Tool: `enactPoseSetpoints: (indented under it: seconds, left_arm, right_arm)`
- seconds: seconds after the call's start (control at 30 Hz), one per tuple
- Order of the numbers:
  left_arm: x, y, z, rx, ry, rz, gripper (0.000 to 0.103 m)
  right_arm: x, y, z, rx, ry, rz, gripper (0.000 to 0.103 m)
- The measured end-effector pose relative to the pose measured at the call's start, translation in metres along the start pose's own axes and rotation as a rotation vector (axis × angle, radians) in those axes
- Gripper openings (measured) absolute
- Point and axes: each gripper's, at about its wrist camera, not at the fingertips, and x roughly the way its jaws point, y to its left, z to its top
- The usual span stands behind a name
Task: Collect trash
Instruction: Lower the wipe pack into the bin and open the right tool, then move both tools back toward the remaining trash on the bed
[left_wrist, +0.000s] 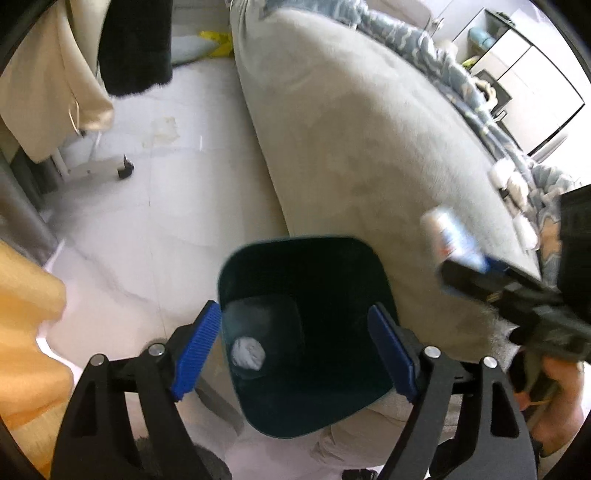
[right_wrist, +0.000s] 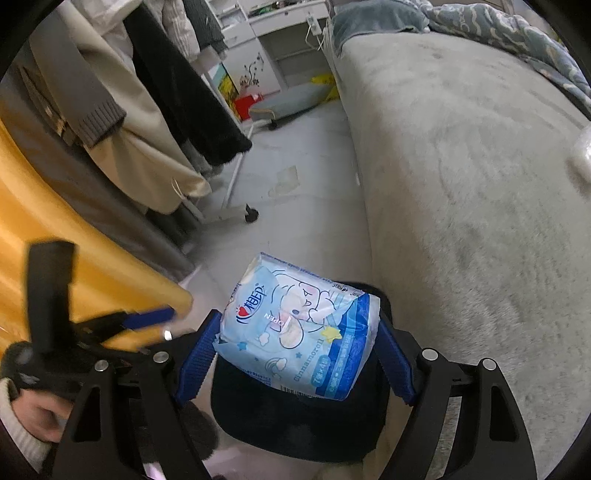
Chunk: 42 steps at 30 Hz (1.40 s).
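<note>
A dark bin (left_wrist: 332, 280) stands on the floor against the grey bed, with a crumpled white tissue (left_wrist: 247, 352) at its bottom. My left gripper (left_wrist: 293, 306) hovers over the bin's mouth, open, with nothing between its blue pads. To the right, the right gripper (left_wrist: 461, 258) appears blurred with a pack at its tip. In the right wrist view my right gripper (right_wrist: 299, 317) is shut on a light blue tissue pack (right_wrist: 295, 339), held by its sides above the bin (right_wrist: 295, 432). A blurred blue finger (right_wrist: 151, 317) of the left gripper shows at the left.
A grey plush bed (left_wrist: 369, 129) fills the right side, with a blue patterned blanket (left_wrist: 424, 48) and white crumpled pieces (left_wrist: 513, 181) at its far edge. Coats hang on a wheeled rack (right_wrist: 147, 110) at left. Yellow fabric (left_wrist: 26, 314) hangs close by. White tiled floor (left_wrist: 166, 203) lies between.
</note>
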Motion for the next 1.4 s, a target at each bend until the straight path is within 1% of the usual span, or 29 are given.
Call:
enactPoseSetpoints:
  seconds: [0.07,0.27,0.43,0.53,0.73,0.83,0.9,1.0,1.13,1.3,1.4]
  left_arm:
    - [-0.009,0.001,0.002,0.013,-0.037,-0.006,0.078]
    - [-0.036,-0.004,0.007,0.078,-0.155,0.012,0.077]
    - [-0.055,-0.004,0.011,0.093,-0.233,0.008,0.072]
    - [-0.065,-0.006,0.012,0.104,-0.276,0.012,0.069]
    - [-0.079,-0.007,0.011,0.141,-0.32,0.022,0.061]
    - [-0.088,-0.011,0.01,0.174,-0.353,0.053,0.057]
    - [-0.094,-0.014,0.01,0.187,-0.377,0.054,0.057]
    - [-0.103,-0.02,0.012,0.208,-0.411,0.043,0.057]
    - [-0.11,-0.032,0.015,0.24,-0.442,0.017,0.057]
    - [-0.117,-0.046,0.021,0.26,-0.467,0.001,0.057]
    - [-0.123,-0.056,0.027,0.26,-0.495,-0.019,0.057]
  right_arm:
    - [0.008,0.002,-0.004,-0.01,0.023,-0.007,0.08]
    - [0.037,0.017,-0.018,-0.077,0.116,-0.027,0.08]
    - [0.062,0.024,-0.037,-0.127,0.205,-0.05,0.08]
    - [0.071,0.027,-0.042,-0.147,0.242,-0.072,0.081]
    - [0.088,0.03,-0.052,-0.179,0.306,-0.112,0.081]
    - [0.093,0.031,-0.057,-0.197,0.323,-0.13,0.083]
    - [0.091,0.032,-0.06,-0.209,0.327,-0.138,0.085]
    - [0.089,0.034,-0.062,-0.225,0.32,-0.144,0.092]
    - [0.078,0.036,-0.06,-0.23,0.29,-0.142,0.093]
    - [0.053,0.036,-0.053,-0.226,0.217,-0.127,0.093]
    - [0.033,0.038,-0.047,-0.236,0.152,-0.126,0.093]
